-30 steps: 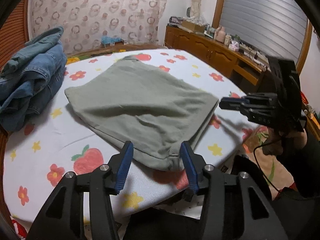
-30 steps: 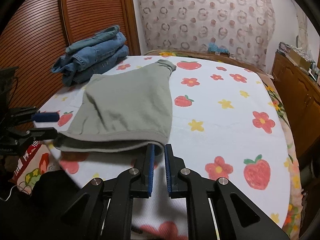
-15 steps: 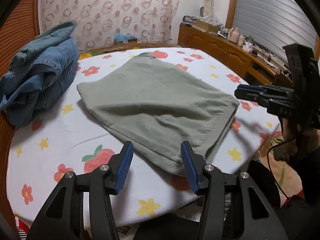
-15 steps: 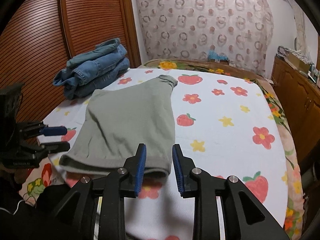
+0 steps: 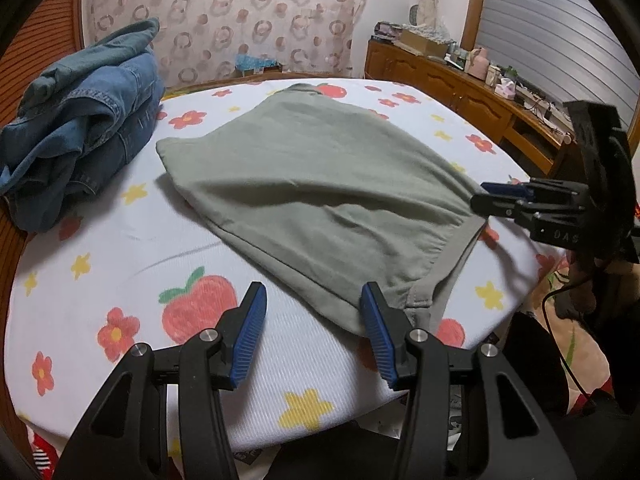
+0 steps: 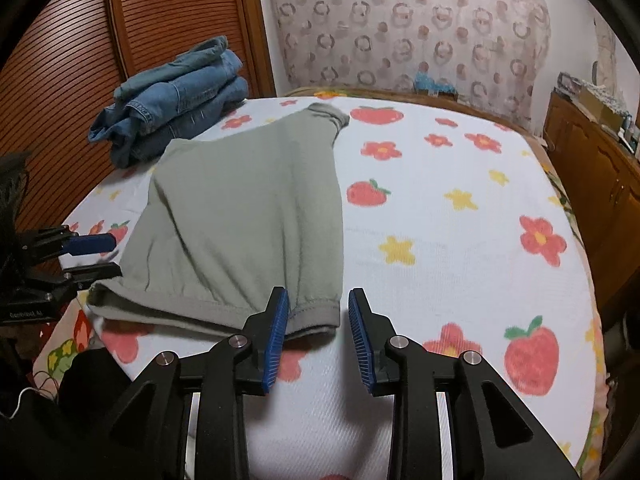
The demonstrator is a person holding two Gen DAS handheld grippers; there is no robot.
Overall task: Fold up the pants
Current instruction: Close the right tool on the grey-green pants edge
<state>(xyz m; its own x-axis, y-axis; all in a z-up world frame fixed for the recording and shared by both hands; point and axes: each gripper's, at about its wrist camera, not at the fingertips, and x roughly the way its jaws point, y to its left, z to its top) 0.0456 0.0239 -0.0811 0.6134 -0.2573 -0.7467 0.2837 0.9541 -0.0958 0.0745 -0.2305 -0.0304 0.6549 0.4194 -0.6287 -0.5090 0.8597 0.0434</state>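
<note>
With your left gripper [image 5: 312, 320] and right gripper [image 6: 318, 320] both spread and empty, take the soft, limp green pants [image 6: 248, 224], lying folded toward the bed's [image 6: 460, 240] near edge, by their thick hemmed corners, since they'll sag.

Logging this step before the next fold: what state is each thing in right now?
Green pants: folded, lying flat on the bed, held by neither gripper.
Jeans: folded in a pile, untouched.
Left gripper: open, empty, at the pants' near corner.
Right gripper: open, empty, fingers astride the hem corner.
</note>
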